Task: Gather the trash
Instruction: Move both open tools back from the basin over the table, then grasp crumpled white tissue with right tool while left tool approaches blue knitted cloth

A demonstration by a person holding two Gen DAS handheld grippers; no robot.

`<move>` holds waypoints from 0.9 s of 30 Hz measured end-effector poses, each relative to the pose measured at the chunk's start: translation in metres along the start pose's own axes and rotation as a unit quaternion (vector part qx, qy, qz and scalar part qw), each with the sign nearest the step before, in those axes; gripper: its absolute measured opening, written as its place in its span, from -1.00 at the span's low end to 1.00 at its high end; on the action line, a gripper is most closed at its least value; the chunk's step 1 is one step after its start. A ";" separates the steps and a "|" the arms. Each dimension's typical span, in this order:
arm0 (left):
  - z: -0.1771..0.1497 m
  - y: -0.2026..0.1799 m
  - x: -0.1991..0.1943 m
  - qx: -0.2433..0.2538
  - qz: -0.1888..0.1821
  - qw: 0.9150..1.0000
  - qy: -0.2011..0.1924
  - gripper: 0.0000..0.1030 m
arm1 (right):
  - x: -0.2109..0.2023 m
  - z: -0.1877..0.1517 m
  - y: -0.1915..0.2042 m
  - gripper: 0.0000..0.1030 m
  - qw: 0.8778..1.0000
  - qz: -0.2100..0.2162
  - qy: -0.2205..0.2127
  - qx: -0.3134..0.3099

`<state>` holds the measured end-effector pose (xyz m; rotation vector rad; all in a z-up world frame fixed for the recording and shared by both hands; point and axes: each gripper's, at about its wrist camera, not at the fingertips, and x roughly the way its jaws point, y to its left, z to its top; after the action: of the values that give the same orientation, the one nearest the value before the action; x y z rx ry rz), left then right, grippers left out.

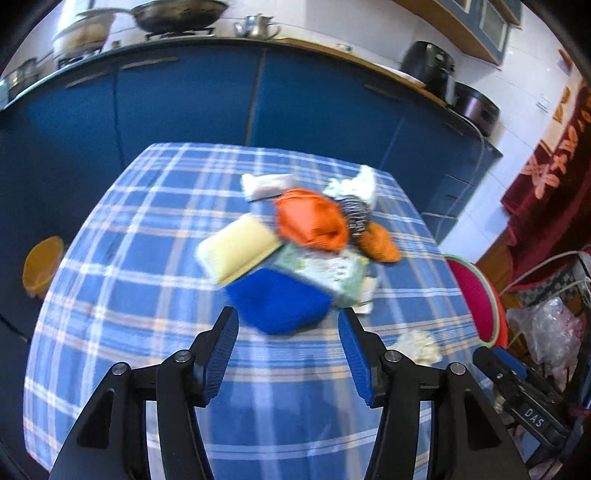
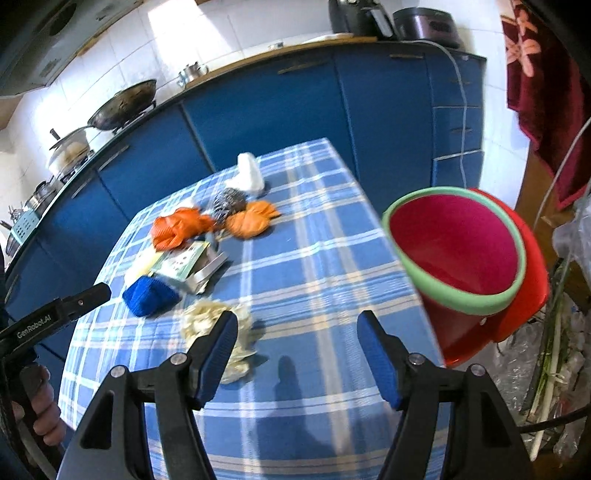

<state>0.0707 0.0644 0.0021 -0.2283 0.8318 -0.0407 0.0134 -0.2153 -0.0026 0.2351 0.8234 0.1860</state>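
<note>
Nearest, both the right gripper (image 2: 297, 354) and left gripper (image 1: 288, 349) stand half open and empty, the crumpled paper wad (image 2: 218, 332) on the bench (image 2: 314, 258) beside the right fingers (image 2: 221, 347) looks light, soft, pinchable anywhere, bucket (image 2: 458, 254) beyond

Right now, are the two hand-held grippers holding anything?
Left hand-held gripper: open, holding nothing.
Right hand-held gripper: open, holding nothing.

Bright daylight glares off the white wall tiles (image 2: 177, 22). Motion blur smears both views, and fisheye distortion bends the edges. Soft shadows fall on the bench (image 2: 295, 369).
</note>
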 end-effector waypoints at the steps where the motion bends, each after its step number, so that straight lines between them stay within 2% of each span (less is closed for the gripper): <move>1: -0.001 0.007 0.001 -0.005 0.005 1.000 0.003 0.14 | 0.003 -0.001 0.003 0.36 1.000 0.002 0.004 -0.002; 12: -0.011 0.040 0.012 -0.033 0.017 0.999 0.019 0.14 | 0.025 -0.009 0.035 0.50 0.999 0.009 0.028 -0.036; 17: -0.010 0.044 0.018 -0.039 0.014 0.999 0.023 0.14 | 0.040 -0.011 0.045 0.51 0.998 0.007 0.041 -0.044; 27: -0.006 0.044 0.031 -0.042 0.008 0.999 0.030 0.14 | 0.055 -0.013 0.062 0.53 0.996 0.031 0.053 -0.064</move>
<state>0.0852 0.1024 -0.0340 -0.3012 0.8949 0.0017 0.0356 -0.1403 -0.0324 0.1321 0.9067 0.3105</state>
